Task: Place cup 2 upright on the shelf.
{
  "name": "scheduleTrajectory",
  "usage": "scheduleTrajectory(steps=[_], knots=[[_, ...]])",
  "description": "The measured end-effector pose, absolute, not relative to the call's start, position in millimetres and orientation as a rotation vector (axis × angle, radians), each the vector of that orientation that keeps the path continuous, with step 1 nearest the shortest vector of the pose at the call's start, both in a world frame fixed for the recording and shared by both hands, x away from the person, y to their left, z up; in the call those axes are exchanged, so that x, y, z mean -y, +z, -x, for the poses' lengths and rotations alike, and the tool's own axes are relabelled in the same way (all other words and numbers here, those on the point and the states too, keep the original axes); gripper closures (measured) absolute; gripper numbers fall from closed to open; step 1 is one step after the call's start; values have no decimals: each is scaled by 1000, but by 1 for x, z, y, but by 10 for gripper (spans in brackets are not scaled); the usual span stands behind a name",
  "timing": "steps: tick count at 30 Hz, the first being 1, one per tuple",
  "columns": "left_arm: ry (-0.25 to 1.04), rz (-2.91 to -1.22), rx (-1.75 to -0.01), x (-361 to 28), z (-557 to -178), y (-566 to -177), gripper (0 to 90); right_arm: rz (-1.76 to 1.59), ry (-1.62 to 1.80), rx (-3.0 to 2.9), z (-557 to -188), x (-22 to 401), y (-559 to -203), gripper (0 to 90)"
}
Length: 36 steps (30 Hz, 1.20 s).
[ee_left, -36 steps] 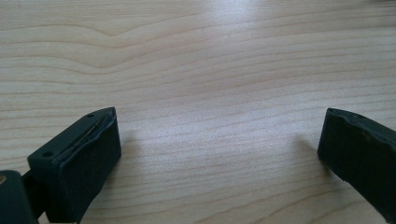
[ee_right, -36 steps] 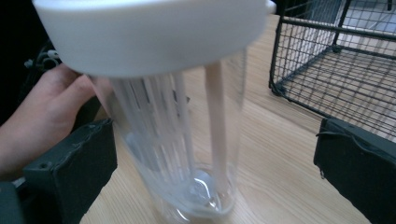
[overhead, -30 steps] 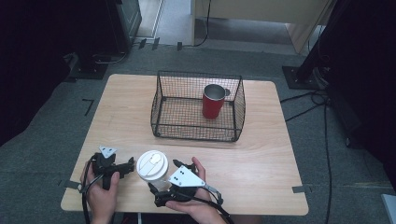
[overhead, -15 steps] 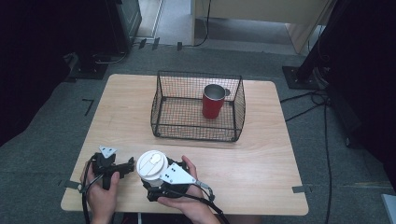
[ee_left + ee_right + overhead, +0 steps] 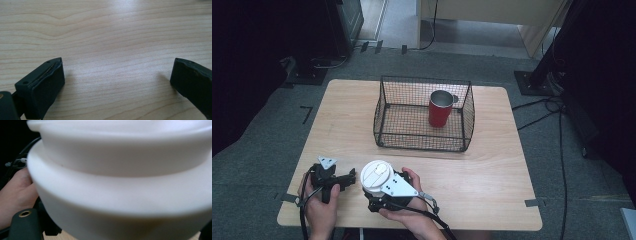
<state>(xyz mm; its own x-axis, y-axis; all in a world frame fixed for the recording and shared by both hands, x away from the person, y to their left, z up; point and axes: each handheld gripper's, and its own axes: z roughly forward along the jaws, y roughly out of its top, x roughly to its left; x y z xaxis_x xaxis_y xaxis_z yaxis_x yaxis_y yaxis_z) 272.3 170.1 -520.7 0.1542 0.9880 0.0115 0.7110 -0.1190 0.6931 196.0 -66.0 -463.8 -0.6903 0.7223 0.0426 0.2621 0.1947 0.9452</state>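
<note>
While the left gripper (image 5: pixel 348 179) rests at the near left edge of the table (image 5: pixel 512 165), its jaws stand wide apart with only bare wood between them. Just to its right stands a white lidded cup (image 5: pixel 376 176); the right gripper (image 5: pixel 371 192) has just been closing its jaws and now clamps this cup. Farther back, a red mug (image 5: pixel 440 110) stands upright inside a black wire basket (image 5: pixel 422 142).
</note>
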Motion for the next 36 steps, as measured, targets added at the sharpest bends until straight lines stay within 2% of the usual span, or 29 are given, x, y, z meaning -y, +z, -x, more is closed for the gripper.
scheduleTrajectory(steps=[36], knots=[[662,-1893,-1613,-170,-272,-521,0,-983,1506,-1902,-220,98,-423,163]])
